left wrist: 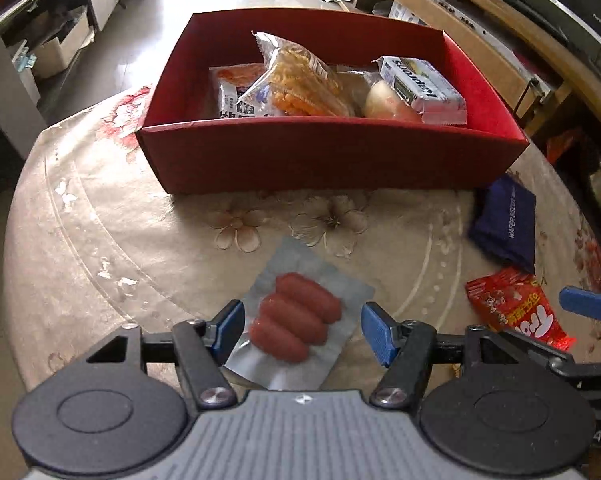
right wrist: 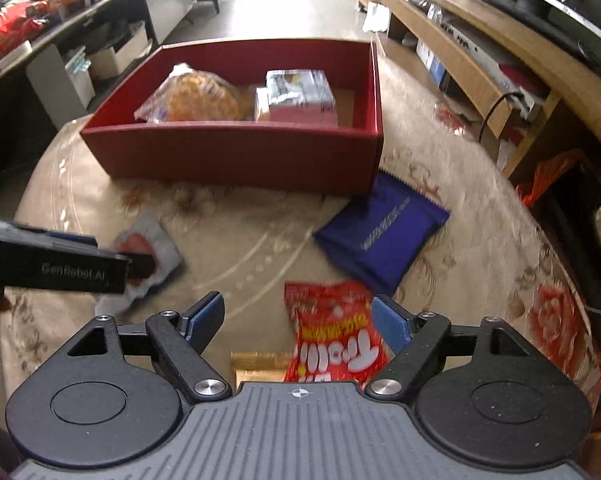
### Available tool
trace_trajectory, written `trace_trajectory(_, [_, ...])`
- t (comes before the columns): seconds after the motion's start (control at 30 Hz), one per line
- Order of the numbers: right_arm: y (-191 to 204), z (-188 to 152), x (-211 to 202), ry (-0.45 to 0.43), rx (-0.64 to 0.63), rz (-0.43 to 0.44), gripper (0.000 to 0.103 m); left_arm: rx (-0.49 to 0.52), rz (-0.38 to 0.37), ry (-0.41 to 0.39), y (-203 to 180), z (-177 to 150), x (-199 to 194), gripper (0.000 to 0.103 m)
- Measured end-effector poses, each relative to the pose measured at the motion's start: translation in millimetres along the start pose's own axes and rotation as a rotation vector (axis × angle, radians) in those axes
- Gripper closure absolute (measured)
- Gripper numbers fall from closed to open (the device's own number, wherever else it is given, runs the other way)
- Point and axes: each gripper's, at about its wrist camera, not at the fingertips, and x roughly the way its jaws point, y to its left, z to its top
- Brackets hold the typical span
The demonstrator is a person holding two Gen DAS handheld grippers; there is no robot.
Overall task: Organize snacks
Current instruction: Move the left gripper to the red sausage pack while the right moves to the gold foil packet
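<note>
A clear foil pack of red sausages [left wrist: 300, 316] lies flat on the flowered tablecloth. My left gripper [left wrist: 302, 322] hangs low over it, open, with a blue pad on either side and neither one pressing. The red open box [left wrist: 328, 160] stands behind it and holds a bag of orange twists [left wrist: 300, 80], a white-and-blue packet [left wrist: 420, 84] and other snacks. My right gripper [right wrist: 298, 314] is open above a red snack packet [right wrist: 332, 332], whose top lies between the fingers. A dark blue wafer pack [right wrist: 380, 236] rests by the box's [right wrist: 236, 152] right corner. The left gripper [right wrist: 60, 264] shows at the left, over the sausage pack [right wrist: 156, 248].
A gold packet [right wrist: 260, 360] peeks out under my right gripper. The round table's edge curves close on the left and right. A low wooden shelf unit [right wrist: 460, 52] runs along the right, and cabinets [right wrist: 112, 40] with boxes stand at the far left.
</note>
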Motion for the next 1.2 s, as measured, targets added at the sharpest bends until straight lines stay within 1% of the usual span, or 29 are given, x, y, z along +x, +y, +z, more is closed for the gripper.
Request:
trace_trajectory(0.1, [-0.8, -3.9, 2.5, 0.023, 0.010, 0.015, 0.018, 0.006, -0.017, 0.009, 3.2, 4.0, 4.1, 0.037])
trace_trajectory(0.27, [6.0, -11.4, 6.9, 0.061, 0.004, 0.034, 0.017, -0.004, -0.046, 0.048, 3.7, 4.6, 11.9, 0.035])
trace_trajectory(0.4, [12.2, -19.2, 11.2, 0.099, 0.009, 0.050, 0.017, 0.014, -0.038, 0.060, 1.5, 2.5, 14.9, 0.033])
trace_trajectory(0.5, [13.0, -26.4, 11.5, 0.115, 0.019, 0.064, 0.017, 0.020, -0.029, 0.072, 1.0, 1.5, 18.0, 0.027])
trace_trajectory(0.6, [12.8, -30.4, 18.9, 0.145, 0.016, 0.045, 0.017, 0.017, -0.021, 0.082, 1.1, 1.1, 20.6, 0.026])
trace_trajectory(0.73, [12.0, -31.6, 15.9, 0.147, 0.049, 0.042, 0.017, -0.018, -0.040, 0.086, 9.4, 1.8, 18.7, 0.026])
trace_trajectory(0.8, [9.4, -36.3, 6.3, 0.127, 0.073, 0.054, 0.017, -0.026, -0.045, 0.089, 11.8, 1.9, 18.8, 0.025])
trace_trajectory(0.87, [5.3, -39.4, -2.1, 0.108, 0.085, 0.051, 0.017, -0.025, -0.034, 0.095, 11.6, 1.9, 19.1, 0.025])
trace_trajectory(0.93, [-0.9, -41.6, -7.1, 0.092, 0.106, 0.049, 0.017, -0.029, -0.041, 0.100, 11.9, 2.3, 20.2, 0.022])
trace_trajectory(1.03, [-8.8, -43.1, -2.0, 0.128, 0.137, 0.030, 0.017, -0.017, -0.040, 0.104, 9.8, 1.0, 21.3, 0.018])
trace_trajectory(1.13, [-3.5, -49.5, -0.1, 0.157, 0.130, 0.083, 0.018, 0.019, -0.026, 0.110, 3.3, -0.9, 23.6, 0.015])
trace_trajectory(1.2, [4.4, -49.0, 5.7, 0.168, 0.098, 0.081, 0.019, 0.028, -0.017, 0.111, 0.9, -1.4, 24.5, 0.014])
